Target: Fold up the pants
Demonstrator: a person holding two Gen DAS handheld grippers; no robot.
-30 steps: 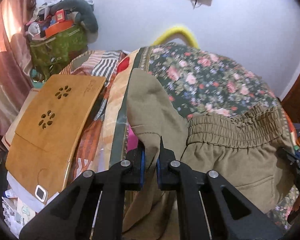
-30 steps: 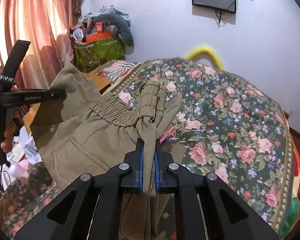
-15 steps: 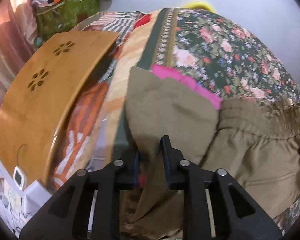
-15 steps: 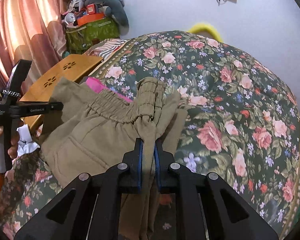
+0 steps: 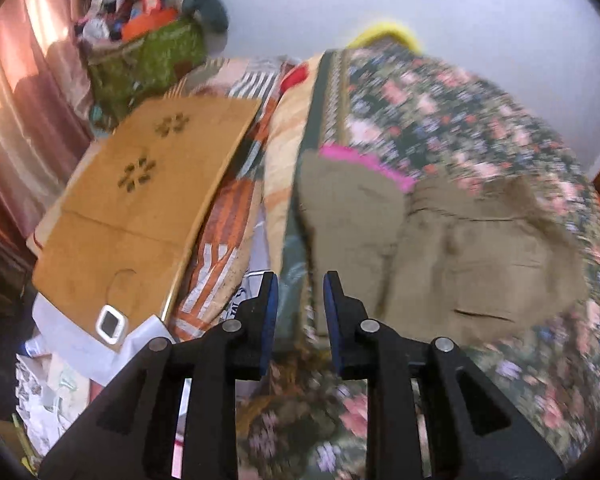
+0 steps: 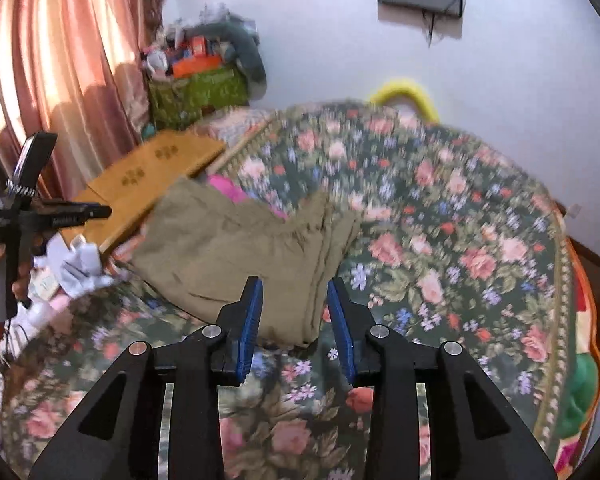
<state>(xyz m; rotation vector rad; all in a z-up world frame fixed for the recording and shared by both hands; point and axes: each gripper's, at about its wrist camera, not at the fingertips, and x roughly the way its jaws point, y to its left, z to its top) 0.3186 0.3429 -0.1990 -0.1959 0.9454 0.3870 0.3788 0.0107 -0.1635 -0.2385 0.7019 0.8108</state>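
The olive pants [image 5: 440, 248] lie folded in a flat bundle on the flowered bedspread [image 5: 460, 120], near its left edge. My left gripper [image 5: 298, 292] is open and empty, just short of the pants' near left corner. In the right wrist view the pants [image 6: 244, 248] lie ahead, waistband side to the right. My right gripper [image 6: 296, 300] is open and empty, just in front of the bundle's near edge. The left gripper also shows in the right wrist view [image 6: 96, 212], held in a hand at the far left.
A pink cloth [image 5: 364, 164] peeks out behind the pants. A wooden lap table [image 5: 140, 208] lies left of the bed. A green bag of clutter [image 6: 196, 92] stands by the pink curtain [image 6: 60, 72]. Crumpled paper [image 6: 80, 264] lies at the bed's left edge.
Both grippers have opened and let go of the pants, which now lie on the bedspread. Both have drawn back toward me a little.
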